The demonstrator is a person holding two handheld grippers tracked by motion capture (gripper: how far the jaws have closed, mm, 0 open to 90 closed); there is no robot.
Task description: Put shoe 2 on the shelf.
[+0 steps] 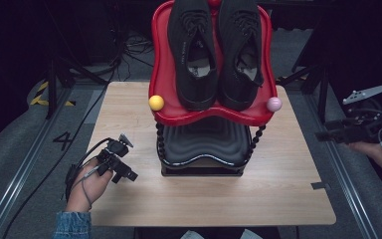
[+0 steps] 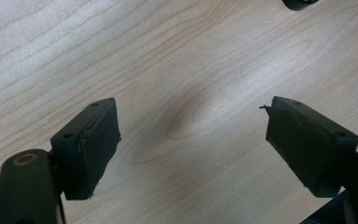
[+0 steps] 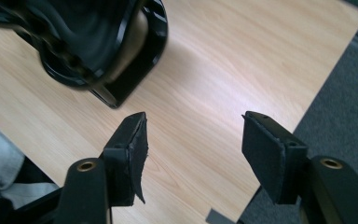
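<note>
A pair of black lace-up shoes (image 1: pixel 216 50) stands side by side on the red top shelf (image 1: pixel 161 64) of a two-tier rack at the back middle of the wooden table (image 1: pixel 129 114). The rack's black lower shelf (image 1: pixel 204 142) holds nothing I can see. My left gripper (image 1: pixel 124 177) rests low over the table's left front, its jaws (image 2: pixel 191 109) open over bare wood. Beyond the table's right edge my right gripper (image 1: pixel 321 134) is held, jaws (image 3: pixel 193 116) open and nothing between them, pointing toward the rack's black shelf (image 3: pixel 74 42).
A yellow ball (image 1: pixel 156 102) and a pink ball (image 1: pixel 274 104) cap the red shelf's front corners. Beaded black posts (image 1: pixel 160 142) carry the shelves. Cables and dark stands (image 1: pixel 54 79) lie behind the table. Grey floor (image 1: pixel 358 199) borders the right side.
</note>
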